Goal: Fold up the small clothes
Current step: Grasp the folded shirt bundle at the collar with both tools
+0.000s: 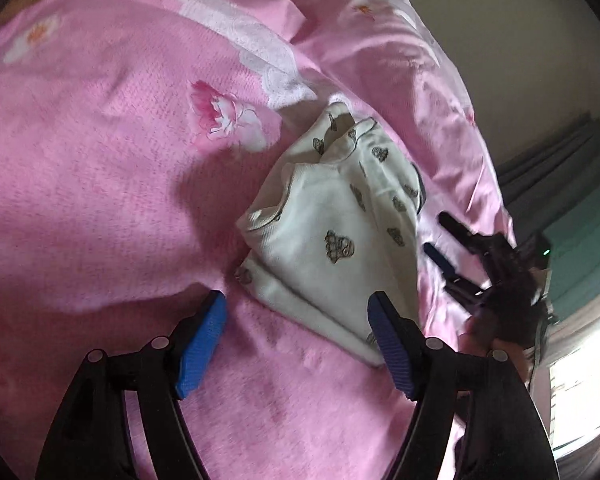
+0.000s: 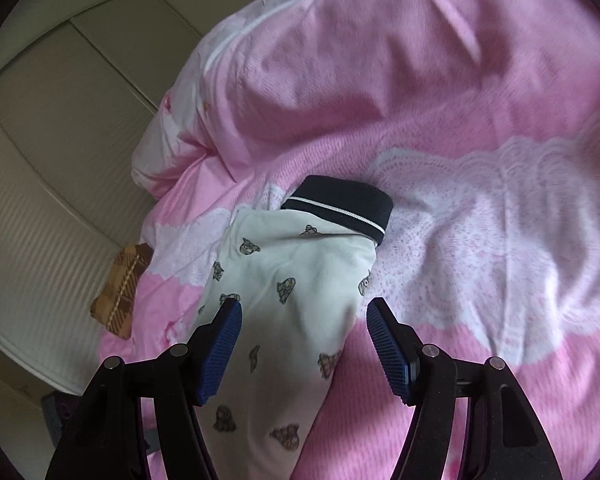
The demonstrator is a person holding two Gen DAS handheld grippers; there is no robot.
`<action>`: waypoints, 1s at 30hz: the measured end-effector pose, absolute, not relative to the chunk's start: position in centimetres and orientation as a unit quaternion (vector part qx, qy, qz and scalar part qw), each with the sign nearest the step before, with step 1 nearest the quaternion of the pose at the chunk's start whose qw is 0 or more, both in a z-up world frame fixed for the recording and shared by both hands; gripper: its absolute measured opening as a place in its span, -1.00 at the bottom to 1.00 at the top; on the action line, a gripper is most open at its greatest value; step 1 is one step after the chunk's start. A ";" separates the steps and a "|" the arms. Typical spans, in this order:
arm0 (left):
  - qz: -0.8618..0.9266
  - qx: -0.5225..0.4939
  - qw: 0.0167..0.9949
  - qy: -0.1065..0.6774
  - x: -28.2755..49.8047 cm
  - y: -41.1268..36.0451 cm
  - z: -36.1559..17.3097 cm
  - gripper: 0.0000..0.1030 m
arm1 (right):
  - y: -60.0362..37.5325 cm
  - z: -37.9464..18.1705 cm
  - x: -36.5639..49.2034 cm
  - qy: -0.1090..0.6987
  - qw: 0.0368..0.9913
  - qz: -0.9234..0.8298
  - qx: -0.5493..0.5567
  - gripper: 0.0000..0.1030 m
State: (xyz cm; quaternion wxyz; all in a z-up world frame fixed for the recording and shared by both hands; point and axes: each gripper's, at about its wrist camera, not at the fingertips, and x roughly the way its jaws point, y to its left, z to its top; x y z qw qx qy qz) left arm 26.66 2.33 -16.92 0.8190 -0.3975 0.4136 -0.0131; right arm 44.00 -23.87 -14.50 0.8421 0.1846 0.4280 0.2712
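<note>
The left gripper [image 1: 296, 308] hangs over the pink bedspread [image 1: 100, 184] with its blue pads spread wide and nothing clamped between them; its right pad [image 1: 392, 344] overlaps the near corner of the garment in this view, though contact cannot be judged. The small white garment [image 1: 332, 232], printed with little grey bear faces, lies folded on the bedspread just ahead of those pads. Further right, the right gripper [image 1: 444, 240] shows blurred beside the garment's far edge. In its own view, the right gripper [image 2: 304, 312] also stands parted, gripping nothing: the garment [image 2: 300, 280] runs up between and beneath its fingers, with the left pad [image 2: 220, 344] over the cloth. A dark navy cuff with a white stripe [image 2: 340, 204] sits at the garment's far end. A brown plaid cushion [image 2: 120, 292] lies at the bed's left edge.
</note>
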 end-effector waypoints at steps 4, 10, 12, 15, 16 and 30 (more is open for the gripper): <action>-0.019 -0.438 0.805 0.399 27.5 2.4 -17.5 0.55 | -23.7 -15.6 45.4 0.438 0.826 0.287 0.208 0.28; -0.017 -0.445 0.808 0.385 28.1 1.7 -17.8 0.62 | -23.7 -17.3 47.4 0.459 0.803 0.302 0.230 0.28; -0.013 -0.452 0.808 0.378 28.4 1.6 -18.1 0.62 | -23.4 -17.9 48.0 0.463 0.797 0.308 0.235 0.28; -0.014 -0.457 0.806 0.376 29.1 1.5 -18.4 0.61 | -22.7 -18.7 49.1 0.467 0.781 0.324 0.260 0.28; -0.015 -0.458 0.805 0.376 29.4 1.5 -18.5 0.61 | -22.5 -19.1 49.6 0.467 0.775 0.330 0.269 0.28; -0.027 -0.466 0.805 0.365 30.1 1.8 -19.3 -0.62 | -21.8 -20.1 49.7 0.464 0.764 0.338 0.294 -0.65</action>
